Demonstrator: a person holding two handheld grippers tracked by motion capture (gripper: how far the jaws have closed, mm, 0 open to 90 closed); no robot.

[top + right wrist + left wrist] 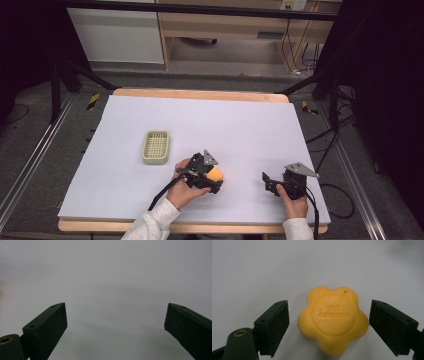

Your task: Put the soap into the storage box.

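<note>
Two claws work low over a white-covered table (150, 120), each held by a person whose sleeved forearms enter from the near edge. At centre, the left claw (328, 325) sits with its black jaws spread wide on either side of a yellow, flower-shaped soap (333, 320), a clear gap showing between each jaw and the bar; the soap lies flat on the white sheet, raised lettering stamped in a ring on its top face. From above, the same left claw (216, 179) is angled toward the person's right, the soap (216, 174) peeking out beside it. Off to the right, well apart, the right claw (116, 325) hangs with jaws parted over bare sheet. Farther back on the left rests a pale green slotted soap dish (156, 146).
</note>
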